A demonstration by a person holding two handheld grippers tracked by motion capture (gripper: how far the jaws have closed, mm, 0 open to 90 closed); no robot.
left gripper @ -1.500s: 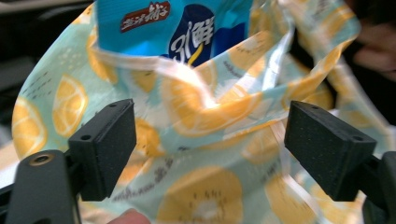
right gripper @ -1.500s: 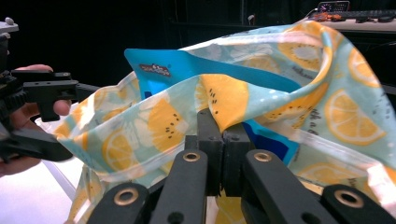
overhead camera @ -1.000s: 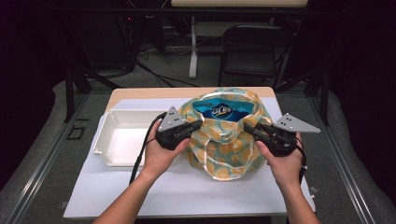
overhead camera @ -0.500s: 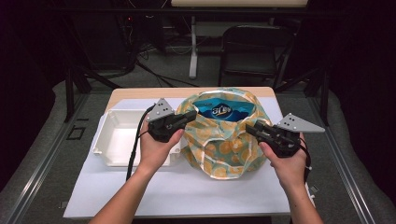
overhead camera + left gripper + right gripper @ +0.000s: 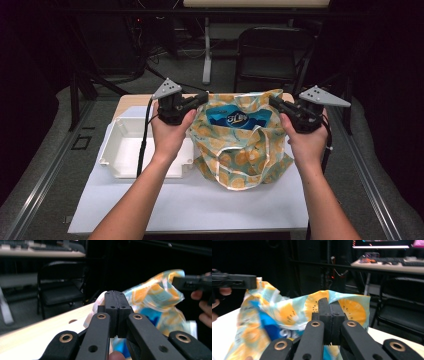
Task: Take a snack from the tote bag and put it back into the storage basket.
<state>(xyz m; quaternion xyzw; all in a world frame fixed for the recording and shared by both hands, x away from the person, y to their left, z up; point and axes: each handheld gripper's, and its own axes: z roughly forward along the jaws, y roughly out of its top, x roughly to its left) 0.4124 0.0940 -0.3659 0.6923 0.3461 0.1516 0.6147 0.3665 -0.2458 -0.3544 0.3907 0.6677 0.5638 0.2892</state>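
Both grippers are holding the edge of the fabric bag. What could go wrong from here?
1. The left gripper and right gripper each pinch a narrow bit of the orange-print bag; the thin cloth could slip out.
2. The blue packet lies at the bag's open mouth; tilting might spill it.
3. The white tray is close and could be bumped.

A wooden table (image 5: pixel 131 100) carries everything, and a white sheet (image 5: pixel 200 205) covers most of its top, leaving a strip of bare wood along the far edge. On the sheet's left part sits a white plastic tray (image 5: pixel 120 165), open side up, its right rim just beside the bag. The fruit-print cloth bag (image 5: pixel 240 160) rests on the middle of the sheet with its bottom on the surface and its mouth pulled wide, a blue packet (image 5: pixel 234 118) showing inside.
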